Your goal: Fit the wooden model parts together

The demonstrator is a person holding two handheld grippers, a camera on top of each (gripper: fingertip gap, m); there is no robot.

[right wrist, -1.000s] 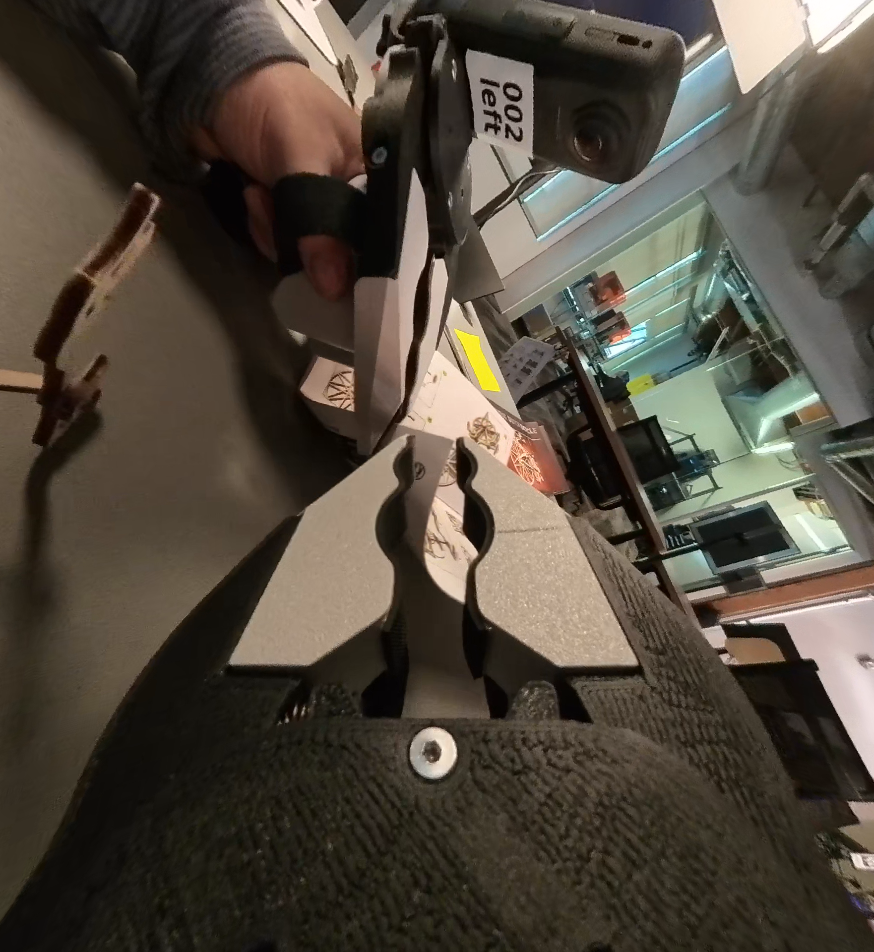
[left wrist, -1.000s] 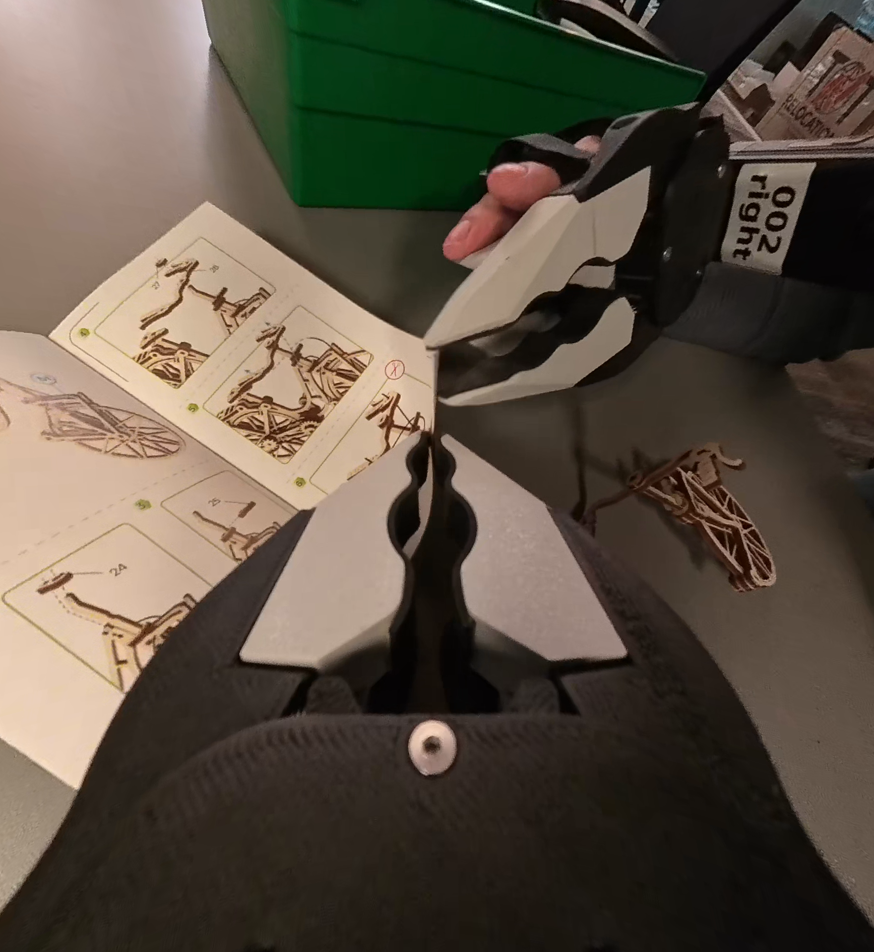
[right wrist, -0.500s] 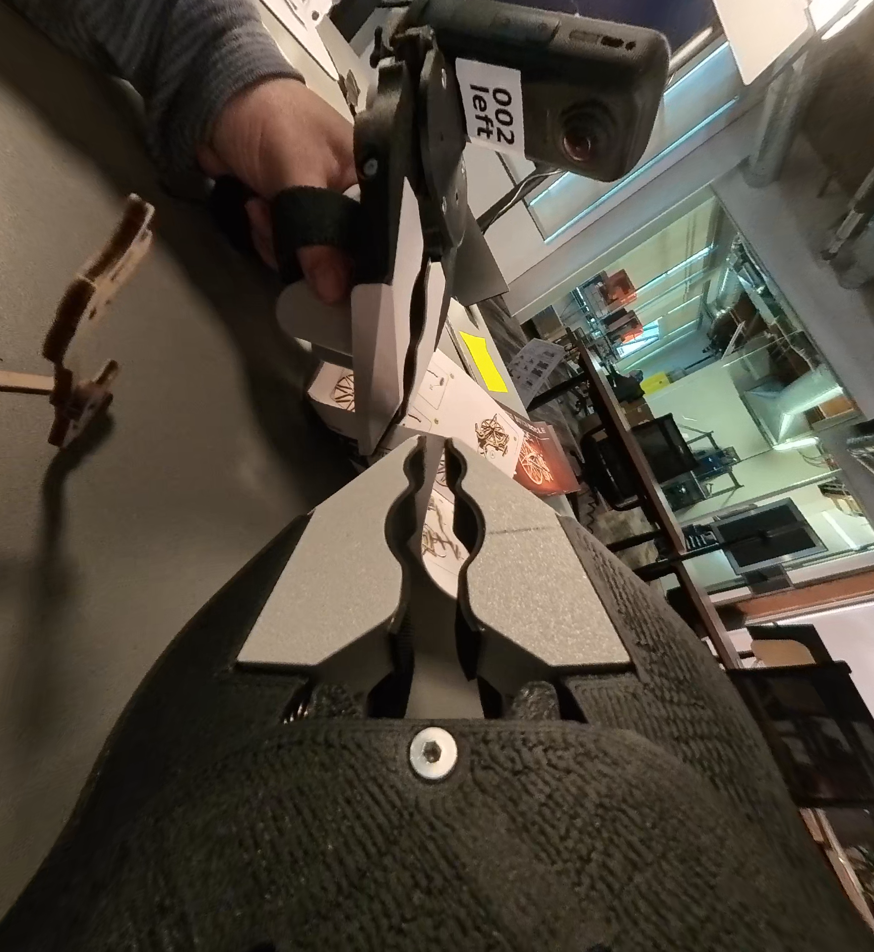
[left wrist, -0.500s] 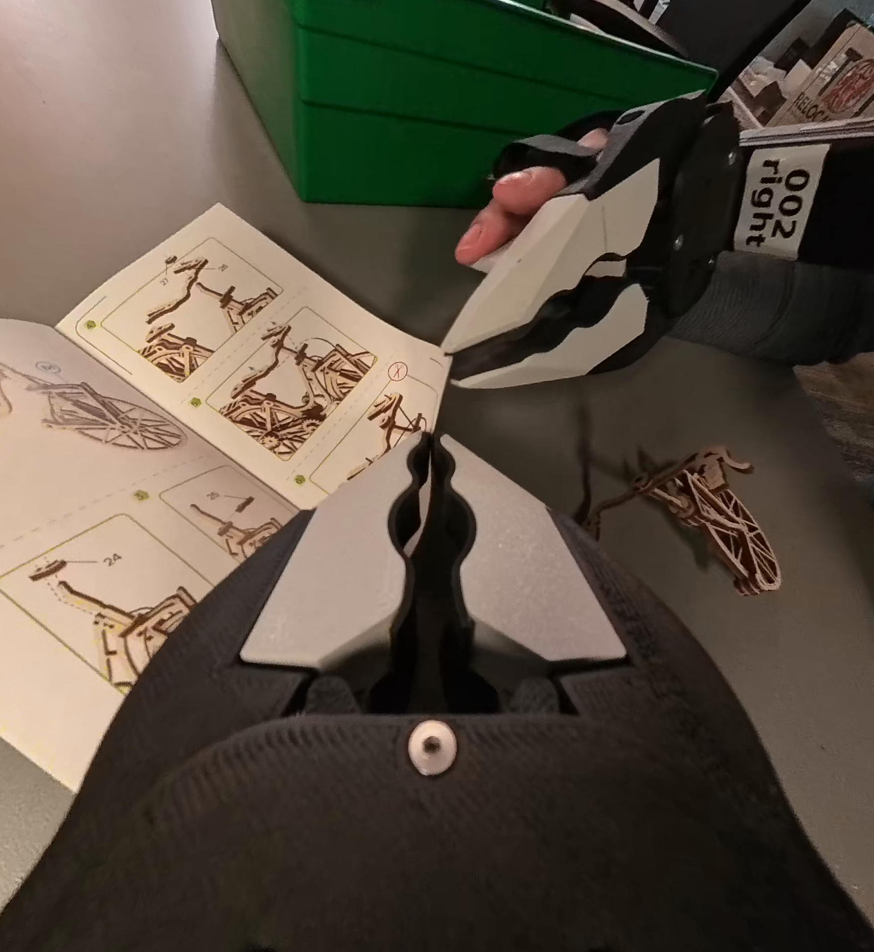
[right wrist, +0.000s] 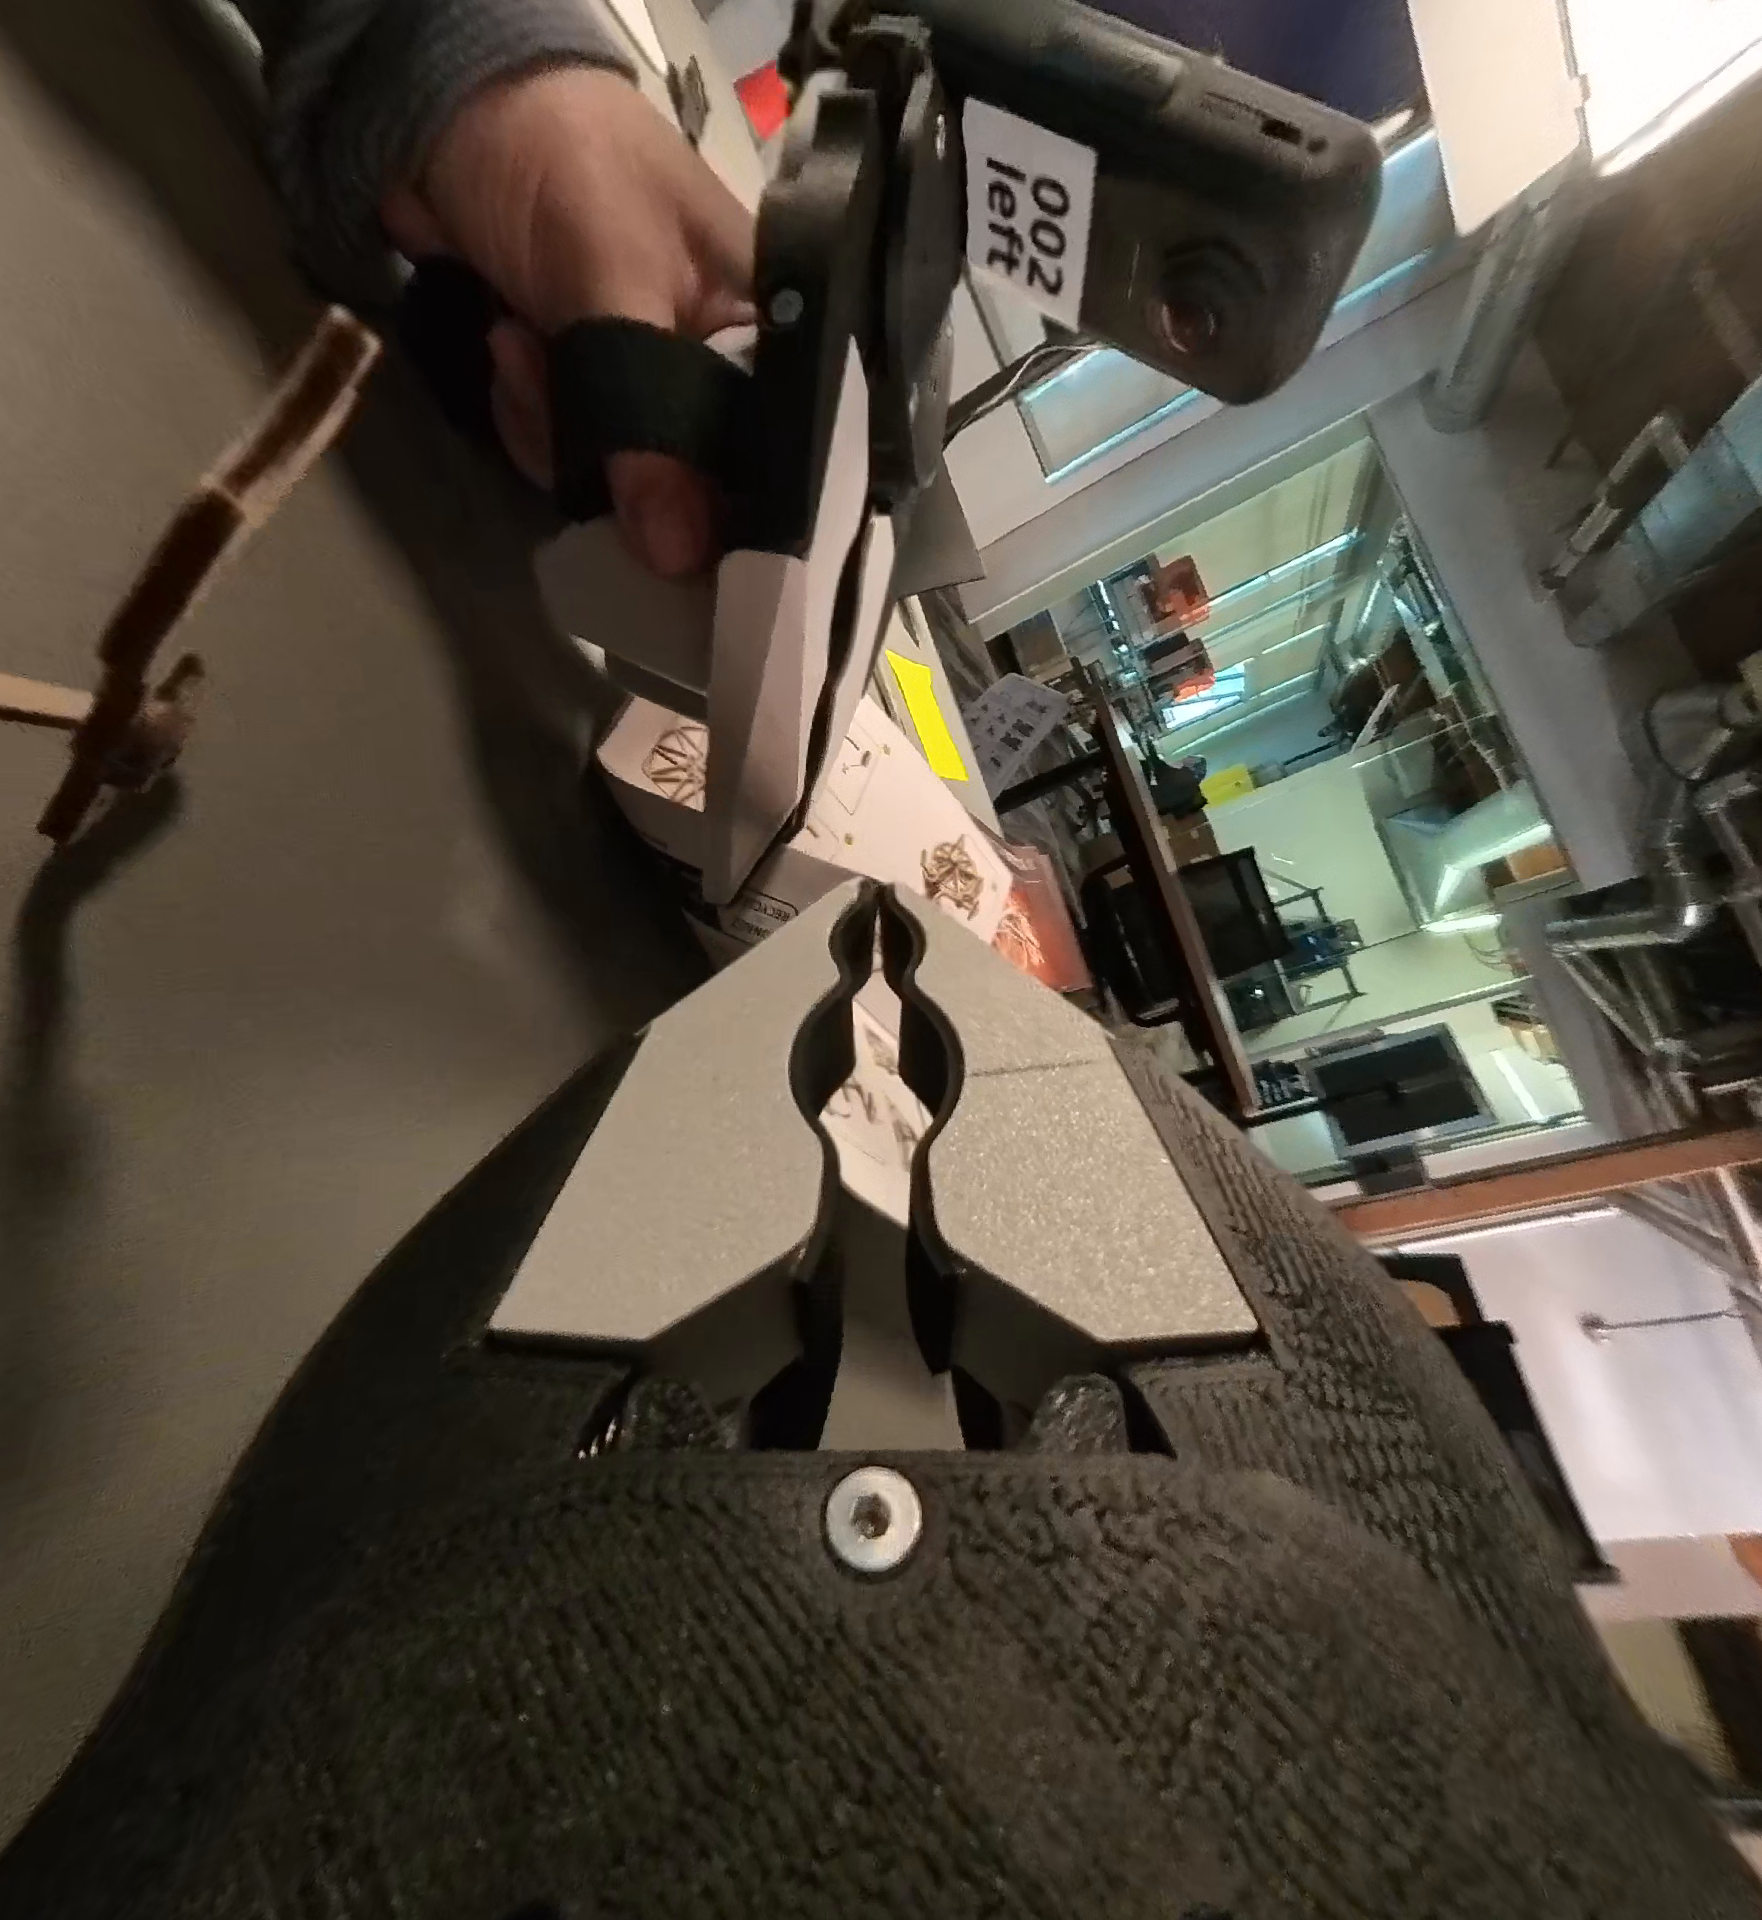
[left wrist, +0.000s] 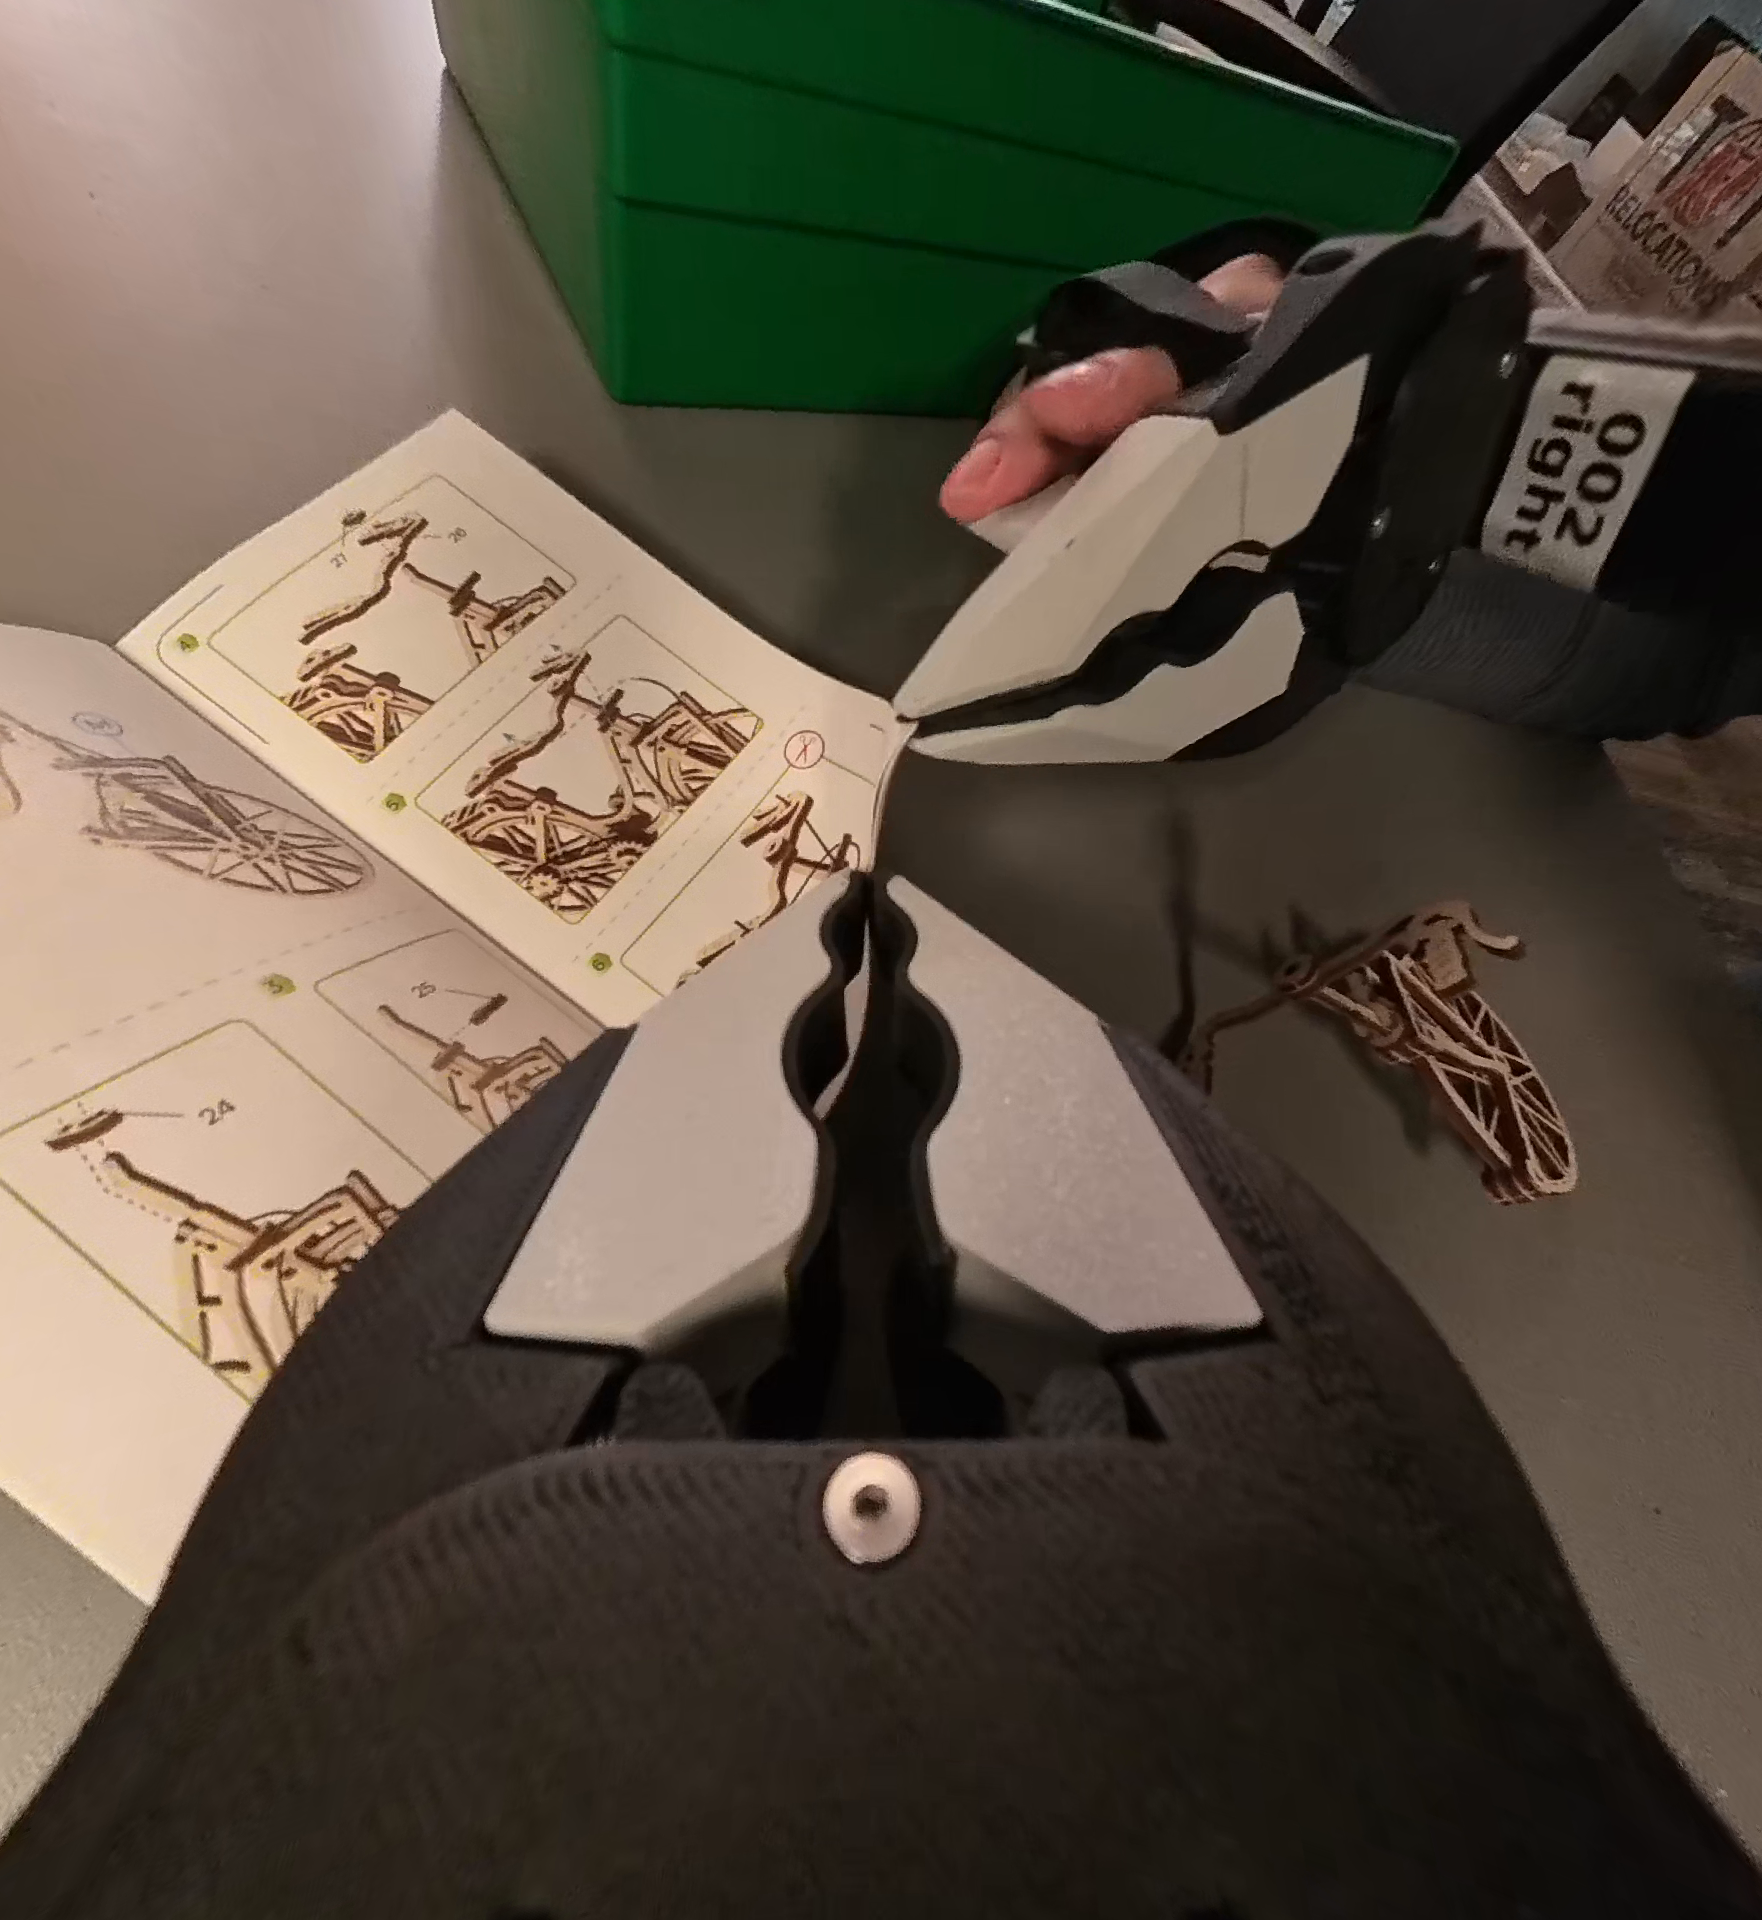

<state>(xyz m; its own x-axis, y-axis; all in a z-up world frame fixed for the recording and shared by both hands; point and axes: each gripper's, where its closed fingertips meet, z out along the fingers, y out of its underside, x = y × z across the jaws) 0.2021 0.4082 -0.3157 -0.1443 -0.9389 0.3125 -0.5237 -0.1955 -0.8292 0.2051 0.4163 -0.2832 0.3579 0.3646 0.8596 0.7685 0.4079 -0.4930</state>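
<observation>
Fingertips of the right gripper are pinched together on the upper right corner of the open instruction booklet, lifting that corner off the grey table, while the left gripper hovers just beside it over the page's right edge, its fingers closed with nothing between them. The partly built wooden model lies on the table to the right of both grippers, apart from them, and a green box stands beyond the booklet.
</observation>
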